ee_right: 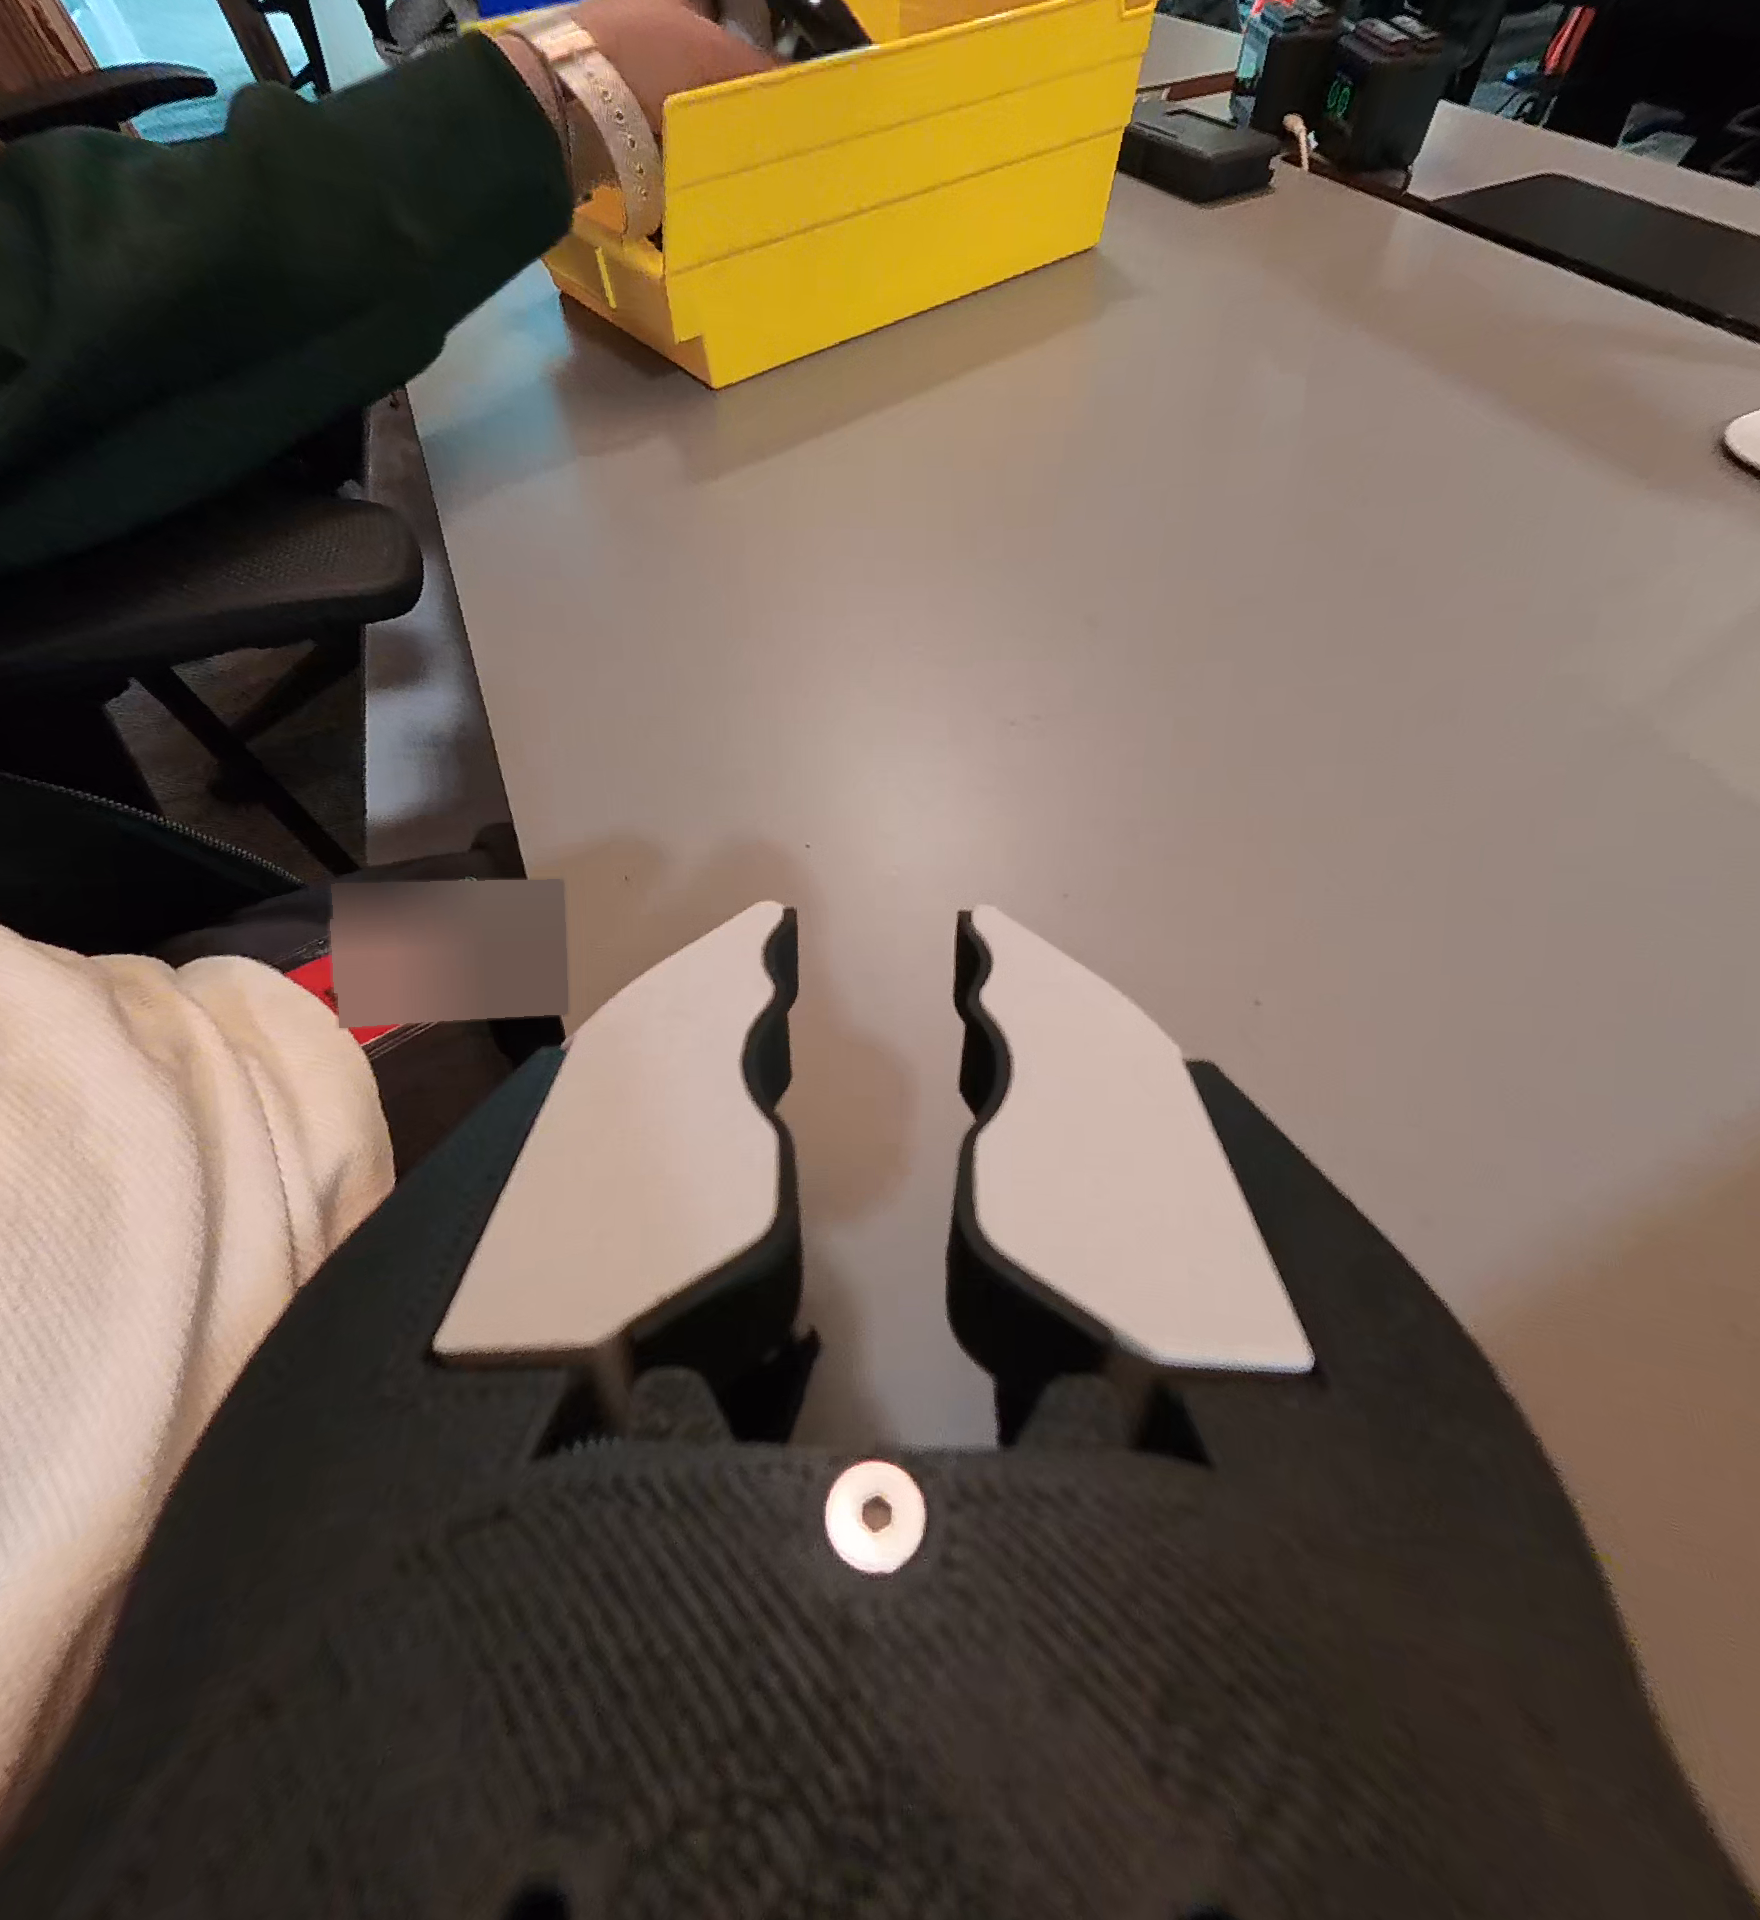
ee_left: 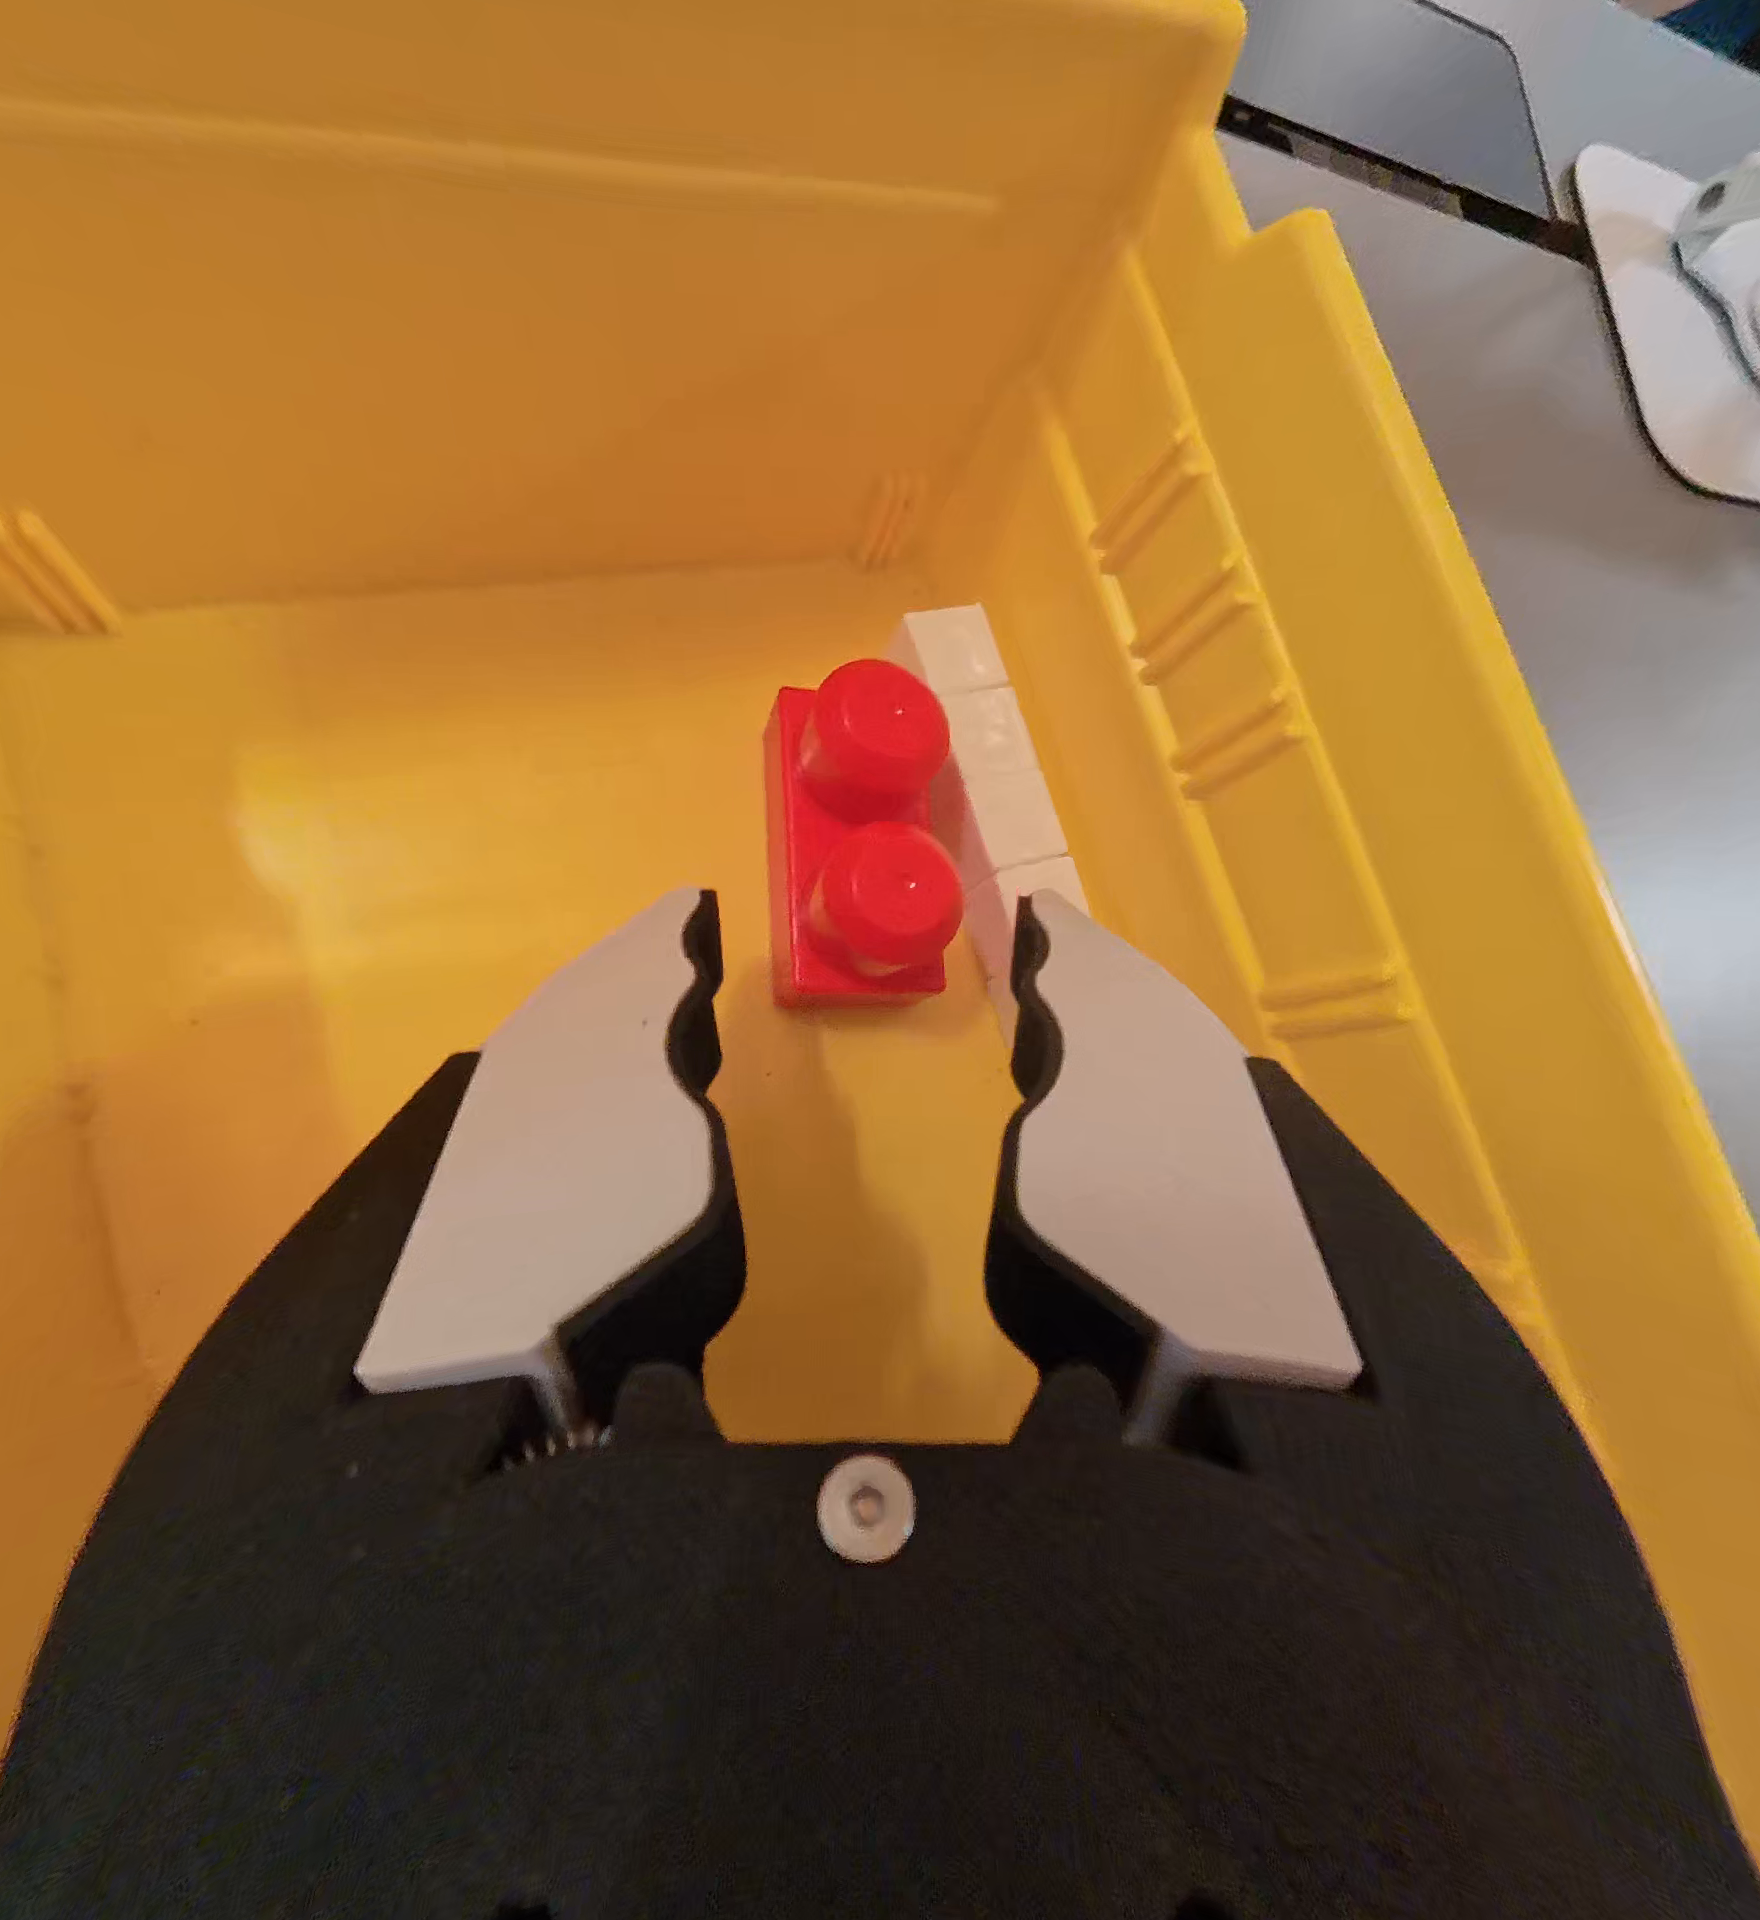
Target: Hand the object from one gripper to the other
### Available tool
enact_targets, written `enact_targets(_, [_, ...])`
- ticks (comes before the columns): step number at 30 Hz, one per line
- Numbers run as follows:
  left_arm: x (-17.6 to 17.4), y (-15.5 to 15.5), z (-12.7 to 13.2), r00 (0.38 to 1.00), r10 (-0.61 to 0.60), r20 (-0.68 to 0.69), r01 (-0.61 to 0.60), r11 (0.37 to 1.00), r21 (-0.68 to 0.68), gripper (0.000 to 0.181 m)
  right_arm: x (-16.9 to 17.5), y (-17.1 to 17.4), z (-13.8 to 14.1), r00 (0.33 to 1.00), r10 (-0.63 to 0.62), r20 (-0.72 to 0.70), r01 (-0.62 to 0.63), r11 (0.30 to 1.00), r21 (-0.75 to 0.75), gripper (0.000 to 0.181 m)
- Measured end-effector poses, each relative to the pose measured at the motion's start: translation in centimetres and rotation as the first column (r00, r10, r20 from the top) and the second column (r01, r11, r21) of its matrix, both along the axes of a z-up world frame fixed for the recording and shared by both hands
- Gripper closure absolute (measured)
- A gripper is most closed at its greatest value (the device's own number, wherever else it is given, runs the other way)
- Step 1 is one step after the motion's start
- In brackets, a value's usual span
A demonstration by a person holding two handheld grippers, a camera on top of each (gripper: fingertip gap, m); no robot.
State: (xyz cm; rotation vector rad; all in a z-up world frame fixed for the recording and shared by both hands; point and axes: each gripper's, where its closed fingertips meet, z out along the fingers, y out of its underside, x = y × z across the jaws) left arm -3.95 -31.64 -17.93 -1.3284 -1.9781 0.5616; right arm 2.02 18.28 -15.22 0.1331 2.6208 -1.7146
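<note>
White blocks (ee_left: 1001,769) partly hidden behind red brick (ee_left: 855,883), at its 3 o'clock, on yellow bin (ee_left: 543,364) floor. Left gripper (ee_left: 865,925) reaches into bin, jaws wide, empty, brick just ahead. Right gripper (ee_right: 876,935) low over grey table (ee_right: 1271,675), parted, empty; bin at 12 o'clock.

Parted tongs (ee_right: 876,935), grey table (ee_right: 1167,675), yellow bin (ee_right: 886,208)

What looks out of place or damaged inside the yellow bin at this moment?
Nothing stands out. The red brick lies flat on the yellow bin floor, studs up, beside a white block row along the wall. The left gripper hovers before it, jaws apart.
</note>
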Motion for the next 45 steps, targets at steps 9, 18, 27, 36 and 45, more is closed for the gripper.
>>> enact_targets(9, [0.1, -0.9, 2.4, 0.998, -0.005, -0.055, -0.004, 0.988, -0.152, 0.154, -0.4, 0.1, 0.7, 0.999, -0.019, -0.049, 0.018, 1.000, -0.026, 0.161])
enact_targets(18, [1.6, 6.4, 18.2, 0.828, -0.150, -0.540, 0.198, 0.980, 0.032, 0.154, -0.7, 0.4, 1.3, 1.000, -0.028, -0.005, 0.027, 0.997, -0.069, 0.162])
enact_targets(27, [1.9, 22.1, 23.8, 0.597, -0.465, -0.654, 0.605, 0.796, -0.014, 0.153, -2.3, -0.1, 3.2, 0.996, -0.002, 0.092, 0.021, 0.979, -0.203, 0.162])
enact_targets(36, [2.7, 38.4, 18.6, 0.357, -0.684, -0.636, 0.861, 0.505, -0.060, 0.154, -4.2, -0.6, 7.1, 0.970, 0.113, 0.215, -0.004, 0.892, -0.452, 0.141])
enact_targets(45, [5.3, 45.7, 14.0, 0.264, -0.760, -0.594, 0.932, 0.359, -0.044, 0.154, -1.6, -2.3, 8.5, 0.963, 0.252, 0.098, -0.168, 0.843, -0.511, 0.121])
